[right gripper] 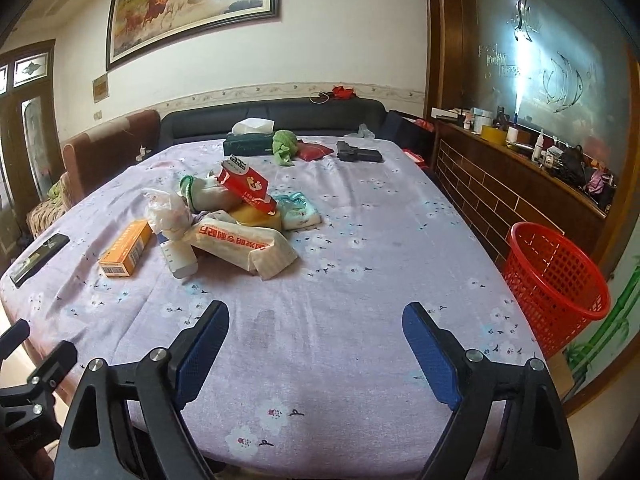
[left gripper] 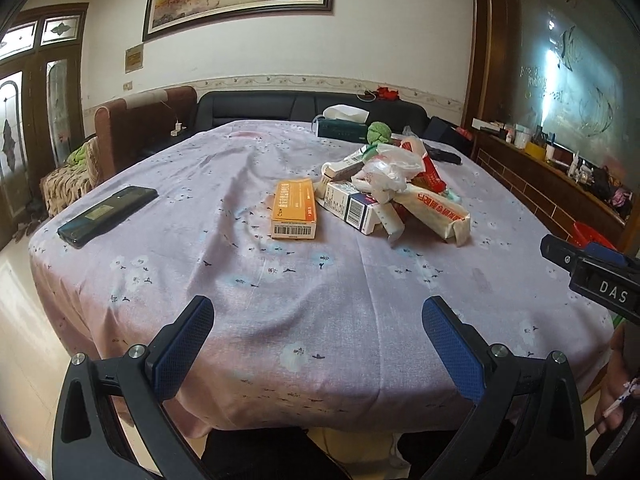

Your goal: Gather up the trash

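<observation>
The counter (right gripper: 360, 240), under a lilac flowered cloth, spreads ahead of both tongs. A red basket (right gripper: 556, 280) stands off its edge, right of the right tongs (right gripper: 316, 352). The trash pile (left gripper: 384, 192) lies ahead of the left tongs (left gripper: 318, 344). Both tongs are released, holding nothing. An orange box (left gripper: 294, 208) sits just left of the pile.

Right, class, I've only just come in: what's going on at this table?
A person holds a two-finger tool in each hand, set to collect trash. The left tool and right tool both hover open and empty above the near edge of the cloth-covered table. Nothing is picked up yet. A heap of litter sits mid-table: an orange box, a long white wrapper, a red carton and a crumpled plastic bag. A red basket waits beside the table on the right.
</observation>
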A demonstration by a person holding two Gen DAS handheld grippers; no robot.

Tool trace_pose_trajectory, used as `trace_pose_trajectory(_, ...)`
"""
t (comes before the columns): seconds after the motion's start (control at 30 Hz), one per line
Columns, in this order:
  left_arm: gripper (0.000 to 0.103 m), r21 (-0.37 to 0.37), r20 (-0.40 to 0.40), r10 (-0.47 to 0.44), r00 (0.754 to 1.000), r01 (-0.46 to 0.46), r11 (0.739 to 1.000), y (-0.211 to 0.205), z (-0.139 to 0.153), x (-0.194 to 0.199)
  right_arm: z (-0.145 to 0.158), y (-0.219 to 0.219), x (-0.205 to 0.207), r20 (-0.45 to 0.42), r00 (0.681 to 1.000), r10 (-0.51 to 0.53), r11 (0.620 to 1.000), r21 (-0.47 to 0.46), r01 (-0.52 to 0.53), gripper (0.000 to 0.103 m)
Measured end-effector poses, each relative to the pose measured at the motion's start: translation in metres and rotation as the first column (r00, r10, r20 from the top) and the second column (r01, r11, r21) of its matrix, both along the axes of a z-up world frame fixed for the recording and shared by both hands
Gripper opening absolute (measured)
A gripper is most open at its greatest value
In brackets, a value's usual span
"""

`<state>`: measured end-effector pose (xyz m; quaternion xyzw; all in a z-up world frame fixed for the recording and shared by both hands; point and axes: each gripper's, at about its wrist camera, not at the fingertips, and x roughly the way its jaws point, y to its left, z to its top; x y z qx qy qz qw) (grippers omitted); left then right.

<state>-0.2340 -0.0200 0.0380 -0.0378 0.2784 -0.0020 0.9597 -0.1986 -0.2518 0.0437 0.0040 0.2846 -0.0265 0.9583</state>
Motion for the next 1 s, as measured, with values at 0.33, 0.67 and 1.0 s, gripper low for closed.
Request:
trace_pose_trajectory(0.33, 0.103, 0.047, 0.073, 0.040, 0.997, -0.043, 0.998, 0.001, 0.014, 0.004, 0.009, 0.009, -0.012, 0.098, 0.995, -0.018, 0.998, -0.058, 0.023, 0.091)
trace_pose_trajectory(0.67, 0.103, 0.047, 0.046, 0.037, 0.998, -0.039, 0.998, 0.004, 0.009, 0.009, 0.010, 0.012, -0.014, 0.114, 0.993, -0.010, 0.997, -0.070, 0.018, 0.088)
trace_pose_trajectory(1.0, 0.103, 0.046, 0.035, 0.028, 0.999, -0.030, 0.998, 0.003, 0.005, 0.011, 0.009, 0.012, -0.014, 0.104, 0.995, -0.011, 0.997, -0.072, 0.018, 0.087)
